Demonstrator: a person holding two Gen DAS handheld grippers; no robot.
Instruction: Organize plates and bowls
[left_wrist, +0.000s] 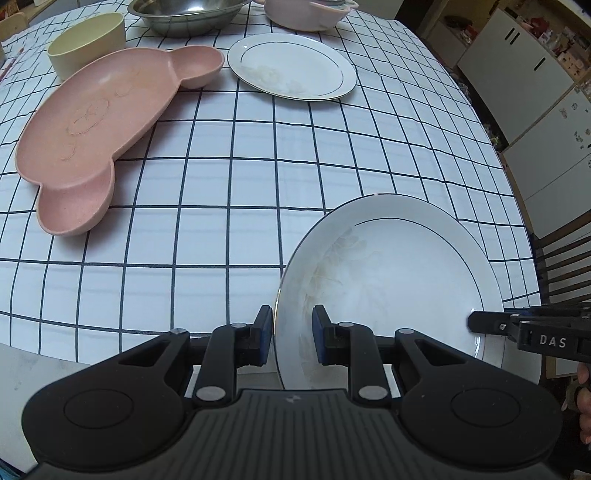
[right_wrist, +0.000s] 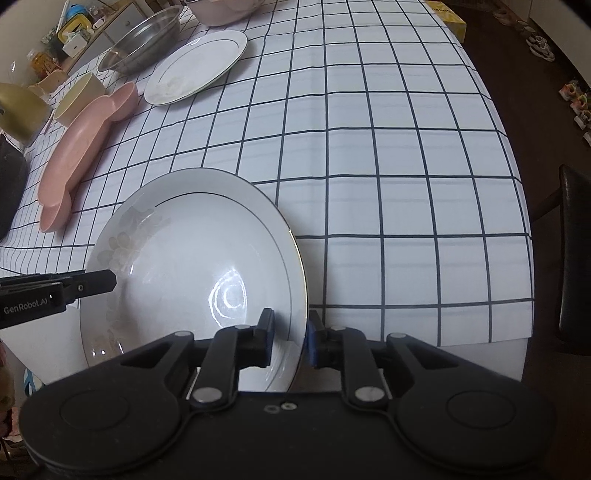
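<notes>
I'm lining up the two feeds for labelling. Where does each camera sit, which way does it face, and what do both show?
Left wrist: on the left claw, facing steeply down the table; its pads straddle the near plate's left rim; right claw enters from the right.
Right wrist: on the right claw, same tilt, straddling that plate's right rim; left claw enters from the left.
Shared: pink tray, far plate, steel bowl.

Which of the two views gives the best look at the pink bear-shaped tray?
The left wrist view. The pink tray lies there large and almost from above, with both ear compartments and the face pattern readable. In the right wrist view the same tray sits at the left edge, seen low and edge-on, so only its rim and one ear compartment show.
</notes>
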